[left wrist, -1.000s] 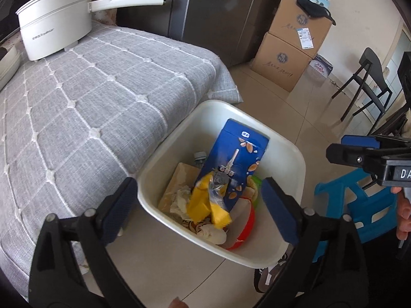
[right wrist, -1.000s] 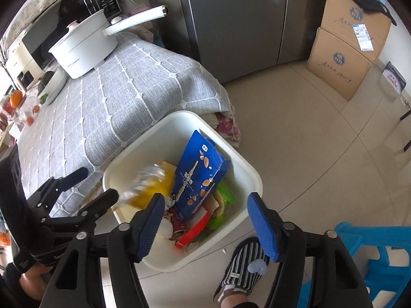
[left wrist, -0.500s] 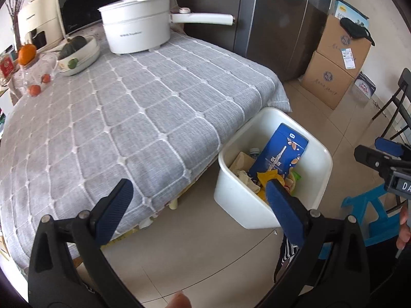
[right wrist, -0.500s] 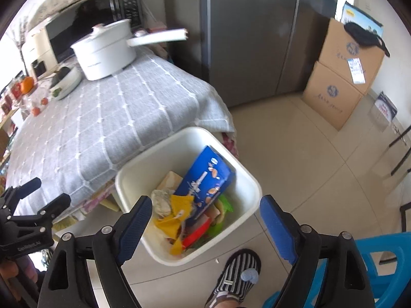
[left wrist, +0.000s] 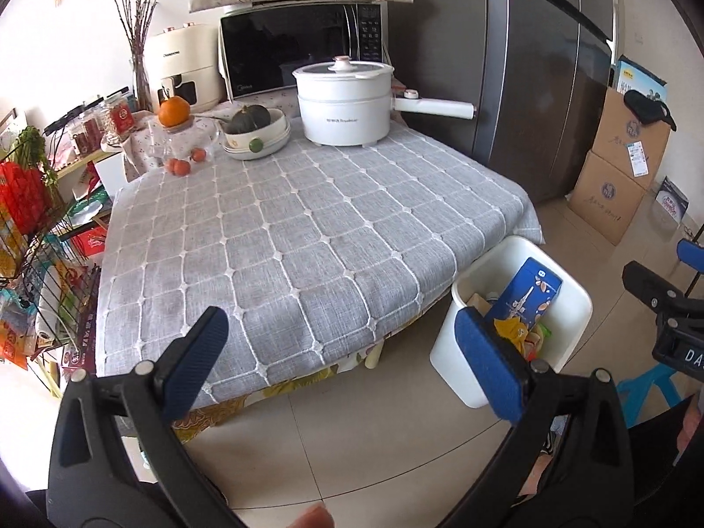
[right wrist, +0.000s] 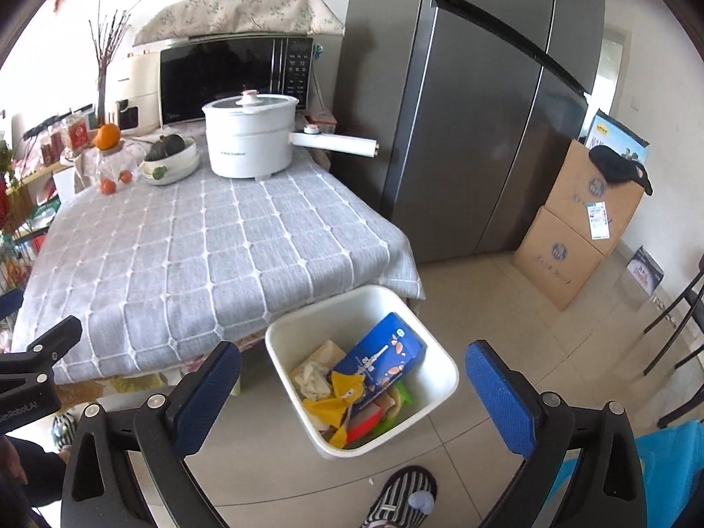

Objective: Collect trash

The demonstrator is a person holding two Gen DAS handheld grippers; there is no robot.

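A white trash bin [right wrist: 444,378] stands on the floor by the table's corner; it also shows in the left wrist view [left wrist: 576,321]. Inside lie a blue carton [right wrist: 378,363], a yellow wrapper [right wrist: 339,400], crumpled paper [right wrist: 312,378] and red and green scraps. The carton [left wrist: 528,297] also shows in the left wrist view. My left gripper [left wrist: 339,361] is open and empty, held back over the floor before the table's front edge. My right gripper [right wrist: 352,400] is open and empty, above and in front of the bin.
The table has a grey checked cloth [left wrist: 286,229]. At its back stand a white electric pot [left wrist: 347,105], a bowl with a squash [left wrist: 255,130], oranges and a microwave [left wrist: 303,48]. A dark fridge [right wrist: 479,101], cardboard boxes [right wrist: 576,229], a wire rack [left wrist: 26,237] and a blue stool [right wrist: 669,462] surround it.
Both grippers have pulled up and back from the bin, so the whole table now shows. A yellow wrapper seen falling one second ago now lies in the bin. Both grippers stayed open.
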